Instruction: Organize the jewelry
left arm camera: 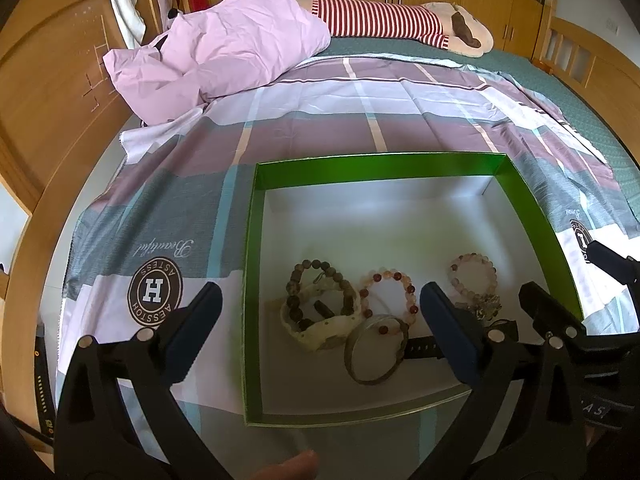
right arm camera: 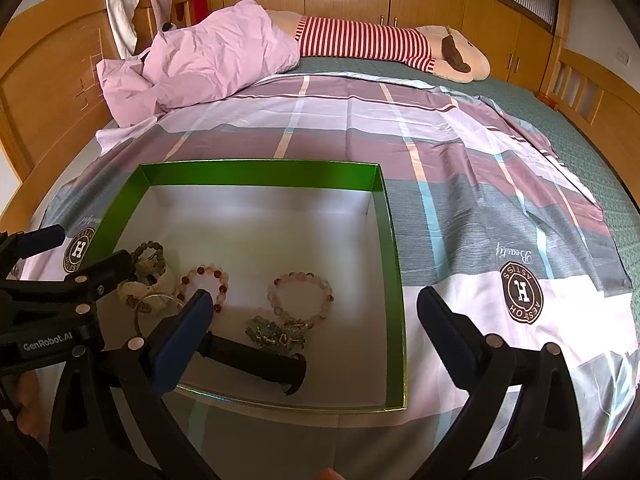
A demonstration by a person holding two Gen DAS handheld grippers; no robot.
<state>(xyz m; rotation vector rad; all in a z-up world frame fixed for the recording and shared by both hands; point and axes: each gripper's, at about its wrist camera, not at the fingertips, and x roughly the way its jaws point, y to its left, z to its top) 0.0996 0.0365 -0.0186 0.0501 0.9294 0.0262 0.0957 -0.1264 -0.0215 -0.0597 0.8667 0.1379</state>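
Observation:
A green box (left arm camera: 380,168) with a white floor lies on the bed, and the jewelry sits in its near half. It holds a dark bead bracelet (left arm camera: 316,265), a white shell bracelet (left arm camera: 320,334), a red and pink bead bracelet (left arm camera: 378,278), a metal bangle (left arm camera: 349,354), a pale bead bracelet (left arm camera: 472,258), a silver chain (left arm camera: 486,308) and a black strap (right arm camera: 256,360). My left gripper (left arm camera: 320,289) hangs open above the box's near left corner, holding nothing. My right gripper (right arm camera: 315,295) stands open over the near right rim (right arm camera: 400,320), also holding nothing.
The box rests on a plaid sheet (right arm camera: 460,184) printed with round H logos. A crumpled pink duvet (left arm camera: 224,40) and a plush toy in a red striped shirt (left arm camera: 380,20) lie at the far end. A wooden headboard (left arm camera: 44,80) rises on the left.

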